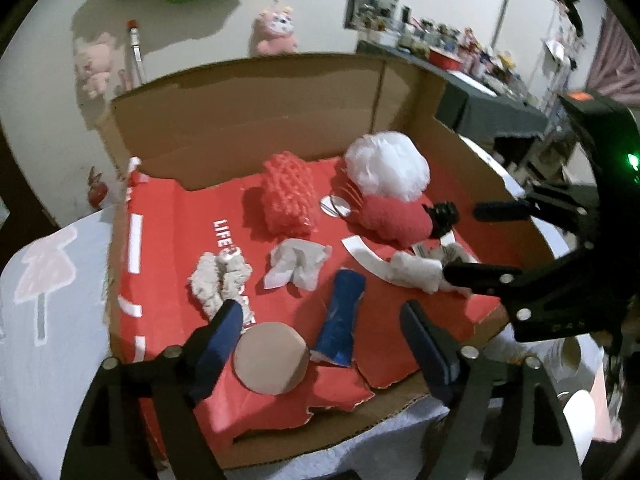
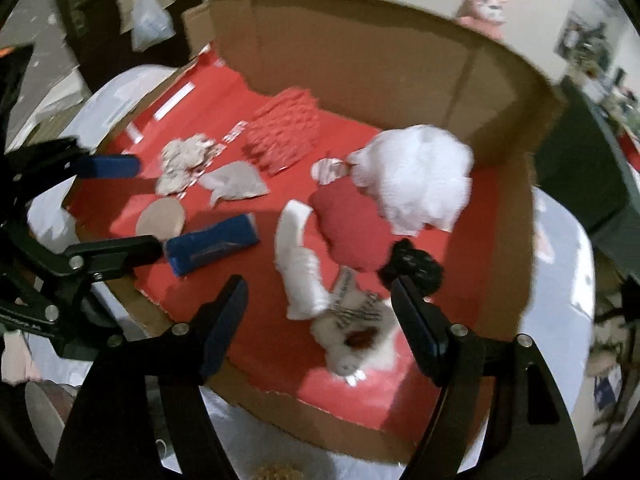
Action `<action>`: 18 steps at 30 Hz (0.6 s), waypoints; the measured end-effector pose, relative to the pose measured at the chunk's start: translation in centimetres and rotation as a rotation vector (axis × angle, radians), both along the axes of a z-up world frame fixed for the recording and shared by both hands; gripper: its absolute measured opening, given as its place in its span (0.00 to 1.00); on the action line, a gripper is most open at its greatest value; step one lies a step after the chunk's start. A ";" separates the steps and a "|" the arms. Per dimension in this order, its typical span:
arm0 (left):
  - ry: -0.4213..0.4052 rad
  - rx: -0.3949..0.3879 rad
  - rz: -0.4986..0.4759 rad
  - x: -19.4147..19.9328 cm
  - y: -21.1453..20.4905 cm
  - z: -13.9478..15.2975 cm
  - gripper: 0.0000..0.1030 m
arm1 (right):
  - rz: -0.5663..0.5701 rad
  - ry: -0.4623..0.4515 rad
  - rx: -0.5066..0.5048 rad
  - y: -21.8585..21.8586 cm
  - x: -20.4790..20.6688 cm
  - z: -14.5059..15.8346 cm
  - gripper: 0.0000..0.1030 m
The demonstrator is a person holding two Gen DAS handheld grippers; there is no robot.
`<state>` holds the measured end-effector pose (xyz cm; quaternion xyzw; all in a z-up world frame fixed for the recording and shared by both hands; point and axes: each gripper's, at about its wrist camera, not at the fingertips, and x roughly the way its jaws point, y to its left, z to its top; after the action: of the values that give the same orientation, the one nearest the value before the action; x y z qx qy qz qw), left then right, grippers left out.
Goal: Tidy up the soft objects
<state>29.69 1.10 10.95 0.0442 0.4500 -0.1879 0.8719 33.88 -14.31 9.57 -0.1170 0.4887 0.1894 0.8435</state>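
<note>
A fluffy white puff (image 1: 387,166) sits on a red plush (image 1: 394,218). A bumpy pink sponge (image 1: 289,196), crumpled tissue (image 1: 298,264), blue roll (image 1: 340,316) and 1 white sock (image 1: 416,274) lie nearby.

Cardboard box (image 1: 248,120), opened flat on the table (image 1: 52,280); back wall upright behind the contents.
- Mesh pouf (image 1: 386,166): rear right, touching the plush cushion (image 1: 390,220) in front of it.
- Knitted bundle (image 1: 288,196): rear centre, left of the pouf.
- Crumpled tissue (image 1: 296,266): centre, in front of the knitted bundle.
- Twisted cloth (image 1: 218,280): left of the tissue.
- Rolled sock (image 1: 416,274): right, in front of the cushion.
- Folded cloth roll (image 1: 340,318): front centre, between tissue and front edge.
- Round pad (image 1: 270,358): front, just left of the cloth roll.
</note>
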 end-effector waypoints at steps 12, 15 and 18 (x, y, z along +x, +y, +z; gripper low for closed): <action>-0.024 -0.003 0.160 -0.6 1.3 -0.9 0.96 | -0.261 -0.058 0.006 -2.5 -2.8 0.5 0.71; -0.008 0.007 0.164 -0.6 1.0 -1.4 0.96 | -0.281 -0.053 0.015 -2.4 -2.7 -0.1 0.71; -0.005 0.024 0.168 -0.7 0.7 -1.9 0.96 | -0.294 -0.048 0.022 -2.5 -2.9 -0.6 0.71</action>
<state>29.04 1.76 9.07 0.0172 0.4523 -0.1087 0.8851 30.98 -16.80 8.92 -0.0392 0.4782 0.0663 0.8749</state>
